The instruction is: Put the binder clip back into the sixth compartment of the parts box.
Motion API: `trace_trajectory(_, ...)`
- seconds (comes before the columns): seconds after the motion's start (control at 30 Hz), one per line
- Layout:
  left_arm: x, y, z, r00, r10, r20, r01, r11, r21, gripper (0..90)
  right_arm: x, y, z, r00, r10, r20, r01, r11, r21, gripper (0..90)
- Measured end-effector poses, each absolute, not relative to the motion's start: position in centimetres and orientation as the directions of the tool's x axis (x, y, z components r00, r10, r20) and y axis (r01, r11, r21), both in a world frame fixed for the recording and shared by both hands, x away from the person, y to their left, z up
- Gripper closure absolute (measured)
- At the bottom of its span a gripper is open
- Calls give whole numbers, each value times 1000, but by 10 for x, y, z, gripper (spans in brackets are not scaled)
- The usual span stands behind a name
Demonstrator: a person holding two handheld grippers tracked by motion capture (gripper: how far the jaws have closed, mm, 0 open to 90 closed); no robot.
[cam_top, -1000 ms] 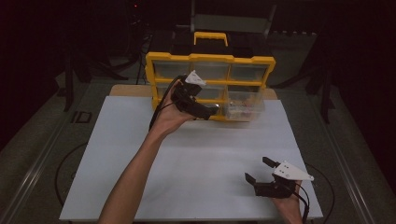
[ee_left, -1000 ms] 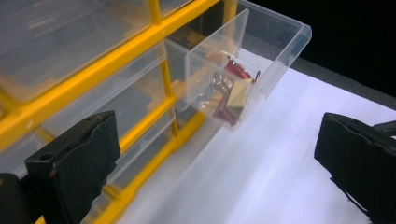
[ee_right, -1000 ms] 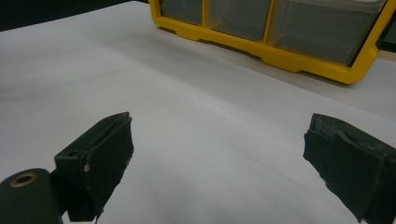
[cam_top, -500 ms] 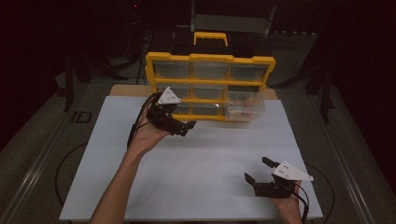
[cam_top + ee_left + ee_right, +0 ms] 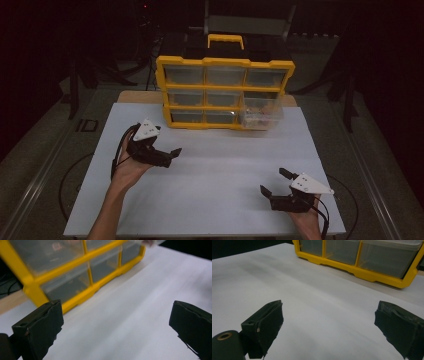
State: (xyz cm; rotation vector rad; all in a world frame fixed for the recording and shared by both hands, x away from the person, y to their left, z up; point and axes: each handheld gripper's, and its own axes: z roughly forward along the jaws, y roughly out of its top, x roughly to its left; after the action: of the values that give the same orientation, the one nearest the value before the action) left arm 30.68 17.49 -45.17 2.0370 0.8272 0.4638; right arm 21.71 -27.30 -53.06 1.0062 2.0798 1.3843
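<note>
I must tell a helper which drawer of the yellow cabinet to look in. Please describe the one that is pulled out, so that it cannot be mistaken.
At the far edge of the white table stands a yellow cabinet with three rows of three clear drawers. Look at its bottom row, right end: the pulled-out drawer is there. It alone juts forward over the table, while its neighbours sit flush in the frame.

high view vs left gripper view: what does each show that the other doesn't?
High view alone: the whole yellow drawer organizer with its black-and-yellow handle, its bottom-right clear drawer pulled out, the right hand-held gripper open low over the white table, and both forearms.

Left gripper view alone: a close look along the left hand-held gripper, jaws wide apart with nothing between them, and the organizer's lower drawer fronts near at hand.

Both share: the organizer, the white table and the open left hand-held gripper.
</note>
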Motion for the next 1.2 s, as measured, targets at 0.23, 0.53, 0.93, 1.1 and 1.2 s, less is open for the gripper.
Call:
trace_trajectory(0.23,275,207,-482,680,733,13,374,-362,854,1,216,-271,-529,-635,772,28,311,223,924,76)
trace_trajectory(0.53,249,241,-517,626,779,-40,385,-263,884,1,217,-266,-528,-643,765,22,278,206,938,76)
trace_trajectory(0.93,225,266,-519,580,813,-40,354,-208,912,1,223,-262,-529,-636,771,23,255,182,950,76)
trace_trajectory(1.1,220,275,-518,564,825,-44,347,-188,919,1,225,-268,-530,-624,781,20,261,184,948,76)
trace_trajectory(1.2,222,274,-519,559,828,-46,346,-183,920,1,225,-271,-530,-619,785,18,263,187,946,76)
